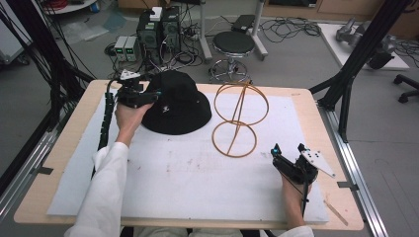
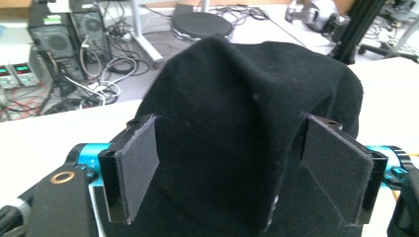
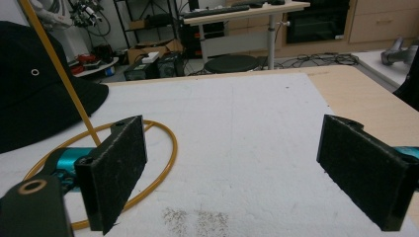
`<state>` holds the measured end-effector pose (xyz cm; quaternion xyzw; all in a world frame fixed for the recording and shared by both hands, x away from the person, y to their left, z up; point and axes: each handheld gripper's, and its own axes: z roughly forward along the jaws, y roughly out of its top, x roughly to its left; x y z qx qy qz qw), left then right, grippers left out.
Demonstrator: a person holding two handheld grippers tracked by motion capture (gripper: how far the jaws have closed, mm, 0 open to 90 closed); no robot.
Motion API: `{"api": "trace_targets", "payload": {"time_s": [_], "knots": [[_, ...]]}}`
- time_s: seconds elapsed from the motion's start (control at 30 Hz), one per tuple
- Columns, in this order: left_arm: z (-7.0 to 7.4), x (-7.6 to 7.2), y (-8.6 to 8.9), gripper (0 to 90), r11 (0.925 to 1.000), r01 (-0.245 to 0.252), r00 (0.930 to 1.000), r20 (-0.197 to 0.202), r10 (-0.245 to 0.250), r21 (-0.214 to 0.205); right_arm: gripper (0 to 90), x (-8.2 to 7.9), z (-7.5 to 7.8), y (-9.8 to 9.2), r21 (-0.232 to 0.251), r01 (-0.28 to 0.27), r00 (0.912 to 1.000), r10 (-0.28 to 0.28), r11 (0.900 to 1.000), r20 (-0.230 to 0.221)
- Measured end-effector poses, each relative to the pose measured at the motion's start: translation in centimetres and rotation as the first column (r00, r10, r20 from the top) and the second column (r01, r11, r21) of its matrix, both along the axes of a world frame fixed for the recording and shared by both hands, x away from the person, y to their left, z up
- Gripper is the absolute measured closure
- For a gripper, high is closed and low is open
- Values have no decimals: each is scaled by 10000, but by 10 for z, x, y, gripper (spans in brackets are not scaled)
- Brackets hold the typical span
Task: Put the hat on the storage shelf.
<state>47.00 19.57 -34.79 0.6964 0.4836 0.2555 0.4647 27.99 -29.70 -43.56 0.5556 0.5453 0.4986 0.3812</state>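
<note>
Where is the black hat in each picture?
High view: the black bucket hat lies at the upper middle of the table, beside the left hand-held gripper.
Left gripper view: the hat fills the centre, its crown between the open jaws.
Right gripper view: the hat sits at the far left edge.
Shared landmark: the yellow wire hat stand, next to the hat.

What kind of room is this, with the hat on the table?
Most likely a research lab or workshop. Computer towers and tangled cables sit on the floor behind the table, and a person works at the black hat with a hand-held left gripper.
</note>
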Motion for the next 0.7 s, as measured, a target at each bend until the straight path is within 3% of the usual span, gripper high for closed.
{"api": "trace_targets", "payload": {"time_s": [0.23,0.3,0.43,0.6,0.7], "knots": [[-11,6,-14,238,9999,125,9998,-184,-123,82,110,-1,0,0,-43,28,10000,-28,10000,16],[-15,7,-18,248,9998,177,9996,-215,-179,-101,110,-1,0,0,-33,21,10000,-21,10000,11],[-20,10,-27,255,9999,87,9999,-134,-88,-89,110,-1,0,0,-70,15,10000,-15,10000,4],[-30,14,-33,258,9999,-17,9992,-411,22,138,110,-1,0,0,-39,5,10000,-5,10000,5],[-35,14,-35,271,9998,-200,9993,-331,200,-8,110,-1,0,0,-31,3,10000,-3,10000,-5]]}}
